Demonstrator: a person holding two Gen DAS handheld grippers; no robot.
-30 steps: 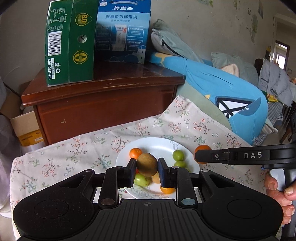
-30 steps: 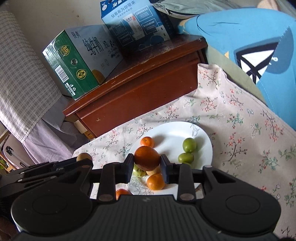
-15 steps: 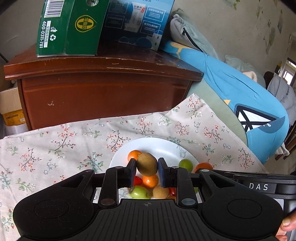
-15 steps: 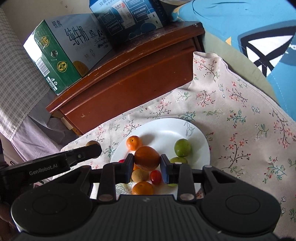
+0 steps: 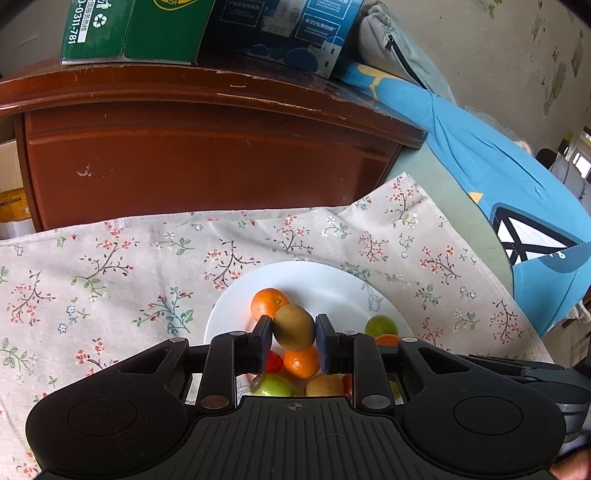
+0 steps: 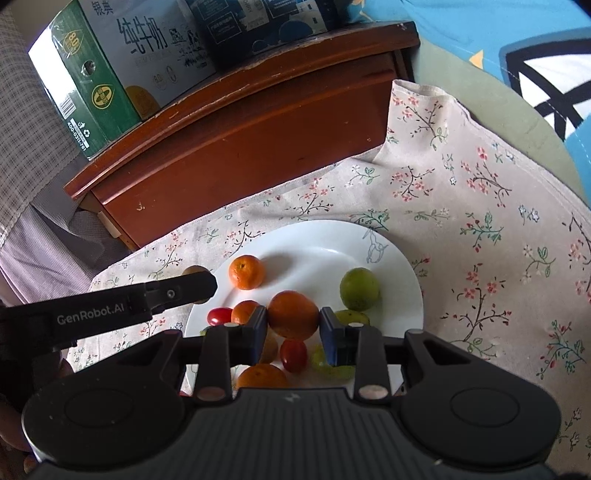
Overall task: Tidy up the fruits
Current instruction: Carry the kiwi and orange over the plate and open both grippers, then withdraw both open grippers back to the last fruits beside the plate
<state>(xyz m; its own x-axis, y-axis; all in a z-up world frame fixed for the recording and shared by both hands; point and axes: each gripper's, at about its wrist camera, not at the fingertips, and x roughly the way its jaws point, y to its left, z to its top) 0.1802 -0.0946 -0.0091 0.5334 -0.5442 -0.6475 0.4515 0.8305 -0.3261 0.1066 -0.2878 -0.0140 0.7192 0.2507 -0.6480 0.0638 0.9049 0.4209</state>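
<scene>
Fruits: a kiwi (image 5: 294, 327) is clamped in the left claw (image 5: 294, 338); an orange (image 6: 293, 314) is clamped in the right claw (image 6: 293, 325); both are held over the plate.
Plate (image 6: 321, 240): white, on the flowered cloth; it carries a mandarin (image 6: 246, 272), a lime (image 6: 359, 289), cherry tomatoes (image 6: 293, 355) and other small fruit, partly hidden by the claws.
Step in hand: judged as carrying the two held fruits to the plate; neither is set down yet.
Next move: likely lowering each fruit onto a bare part of the plate, then releasing; round fruit may roll, so a low release beside its neighbours seems wise.
Left claw in right view: its tip sits at the plate's left rim.
Surface: a flowered cloth (image 5: 110, 266) spread over a bed, not a tabletop.
Room: a brown wooden cabinet (image 5: 207, 155) stands behind the cloth, with a green carton (image 6: 88, 85) and a blue carton (image 5: 280, 33) on top; a blue cushion (image 5: 498, 166) lies to the right.
</scene>
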